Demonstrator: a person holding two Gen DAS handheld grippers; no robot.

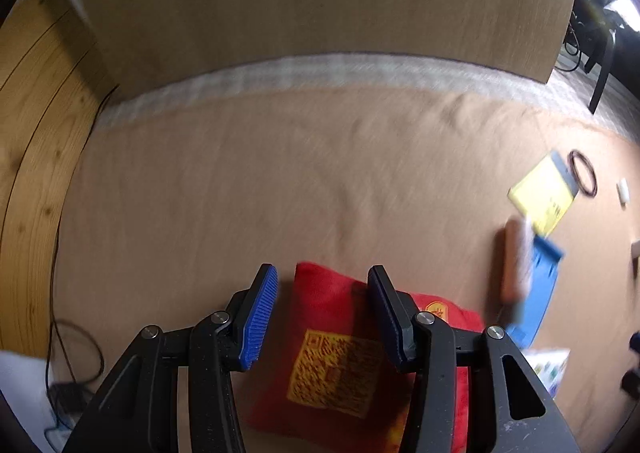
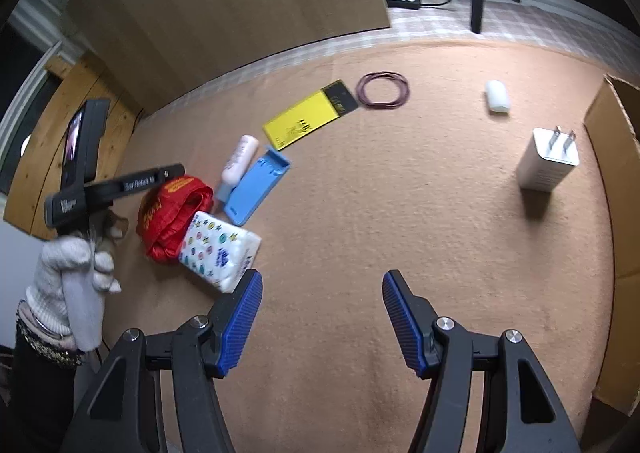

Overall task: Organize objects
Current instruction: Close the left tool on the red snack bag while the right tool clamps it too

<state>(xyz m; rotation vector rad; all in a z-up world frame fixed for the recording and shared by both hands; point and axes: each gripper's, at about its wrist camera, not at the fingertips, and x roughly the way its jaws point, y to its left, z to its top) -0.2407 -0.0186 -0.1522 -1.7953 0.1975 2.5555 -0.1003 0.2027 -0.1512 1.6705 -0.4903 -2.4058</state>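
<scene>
Bench [image 2: 400, 213] under a tan cloth, cardboard box wall [image 2: 612, 189] at its right edge. Clutter sits bunched toward the left edge: red pouch [image 1: 340, 349], patterned tissue pack [image 2: 218, 249] lying partly over its near side, blue tray [image 2: 256, 189] and pink-white tube [image 2: 238, 163] just behind, yellow card [image 2: 306, 119] further back. White charger [image 2: 546, 161] stands alone near the right edge, white capsule [image 2: 497, 97] and rubber-band ring [image 2: 383, 94] toward the far edge. Left gripper [image 1: 322, 295] is angled steeply down over the red pouch, released, jaws roughly half apart: one pad is over the cloth just left of the pouch, the other over the pouch top, so they don't span its width; I'd read contact as not yet made. Pouch's long axis runs roughly away from that gripper. Right gripper [image 2: 322, 299] is released and empty over bare cloth near the front edge, well apart from the pouch. Left hand is clearly nearer; looks like its pick.
</scene>
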